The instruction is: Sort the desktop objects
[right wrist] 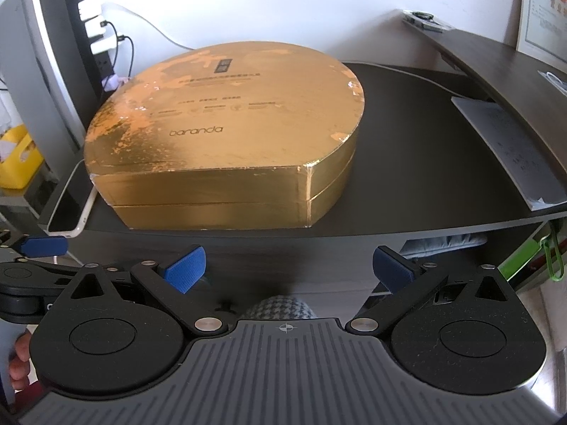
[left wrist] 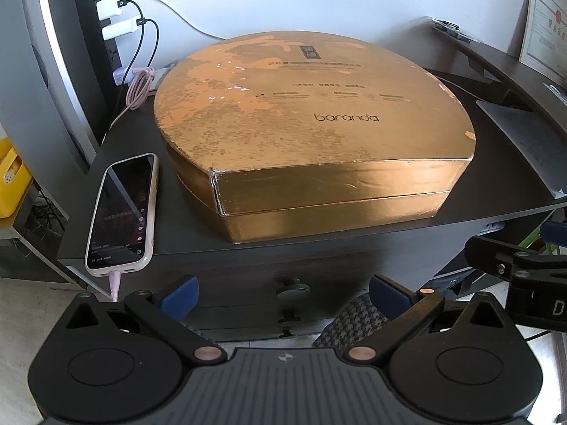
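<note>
Left wrist view: left hand-held gripper [left wrist: 282,297] with blue fingertip pads, jaws spread wide, holding nothing, hovering off the front edge of the dark brown wooden counter [left wrist: 496,173]. Large gold rounded cardboard box [left wrist: 312,124] with worn foil lid printed "baranda" sits mid-counter, flat side facing the front edge. White-cased smartphone [left wrist: 122,216], screen lit, lies at the front-left corner just beside the box, apart from it, with a pink charging cable [left wrist: 140,86] plugged in and coiled near the back-left corner. Grey paper sheet [left wrist: 524,141] lies toward the right edge. Part of the other gripper shows at far right. Right wrist view: right hand-held gripper [right wrist: 288,267], blue pads, jaws wide apart, empty, also off the front edge. Gold box [right wrist: 226,113] sits left of centre on the counter [right wrist: 425,141]; phone [right wrist: 71,205] partly hidden behind the box's left side; grey paper [right wrist: 514,148] near the right edge. Yellow plastic bin [right wrist: 17,156] sits off the counter at left.
</note>
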Motion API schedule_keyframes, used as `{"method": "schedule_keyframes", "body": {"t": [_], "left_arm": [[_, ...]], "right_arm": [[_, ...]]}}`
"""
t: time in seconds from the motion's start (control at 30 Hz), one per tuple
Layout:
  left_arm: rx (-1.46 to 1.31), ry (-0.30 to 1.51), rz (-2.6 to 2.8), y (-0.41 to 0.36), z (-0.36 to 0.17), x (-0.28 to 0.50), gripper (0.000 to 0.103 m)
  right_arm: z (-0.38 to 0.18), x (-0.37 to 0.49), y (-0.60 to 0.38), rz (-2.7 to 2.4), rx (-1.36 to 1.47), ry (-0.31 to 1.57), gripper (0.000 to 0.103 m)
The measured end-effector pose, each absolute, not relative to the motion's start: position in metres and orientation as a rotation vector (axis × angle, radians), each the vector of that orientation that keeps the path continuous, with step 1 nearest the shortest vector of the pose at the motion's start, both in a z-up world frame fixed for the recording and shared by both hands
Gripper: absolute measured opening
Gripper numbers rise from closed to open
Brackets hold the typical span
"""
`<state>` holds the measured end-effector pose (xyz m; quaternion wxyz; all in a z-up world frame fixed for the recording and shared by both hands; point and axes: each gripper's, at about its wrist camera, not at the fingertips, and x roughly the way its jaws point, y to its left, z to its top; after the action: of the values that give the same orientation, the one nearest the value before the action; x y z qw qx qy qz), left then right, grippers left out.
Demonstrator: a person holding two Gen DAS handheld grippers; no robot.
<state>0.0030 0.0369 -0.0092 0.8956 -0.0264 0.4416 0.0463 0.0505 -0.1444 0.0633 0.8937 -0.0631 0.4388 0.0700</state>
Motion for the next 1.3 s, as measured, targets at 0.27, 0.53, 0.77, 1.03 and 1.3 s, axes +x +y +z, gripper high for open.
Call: {"method": "schedule_keyframes", "body": {"t": [0.27,0.53,0.77,1.03,1.3], "left_arm": [[-0.058,0.912,0.100,0.0385,-0.0088,0.0024,0.103],[-0.059,0.913,0.098,0.0405,-0.0095,0.0029,0.103],[-0.057,0.915,0.100,0.0407,-0.0094,0.0044,0.103],[-0.052,0.916,0.098,0.0398,-0.0092,0.0049,0.102],[-0.049,0.915,0.099,0.0390,-0.0085,0.0051,0.102]], "right_arm": [[0.0638,0.0491,-0.1411,0.146,-0.135,0.911,0.103],[0.0642,0.0486,-0.1376,0.143,-0.138,0.913,0.103],[0.0638,0.0503,-0.1359,0.143,-0.142,0.916,0.103],[0.0638,0.0514,-0.1361,0.141,-0.146,0.919,0.103],[0.0643,0.0517,-0.1363,0.140,-0.144,0.919,0.103]]}}
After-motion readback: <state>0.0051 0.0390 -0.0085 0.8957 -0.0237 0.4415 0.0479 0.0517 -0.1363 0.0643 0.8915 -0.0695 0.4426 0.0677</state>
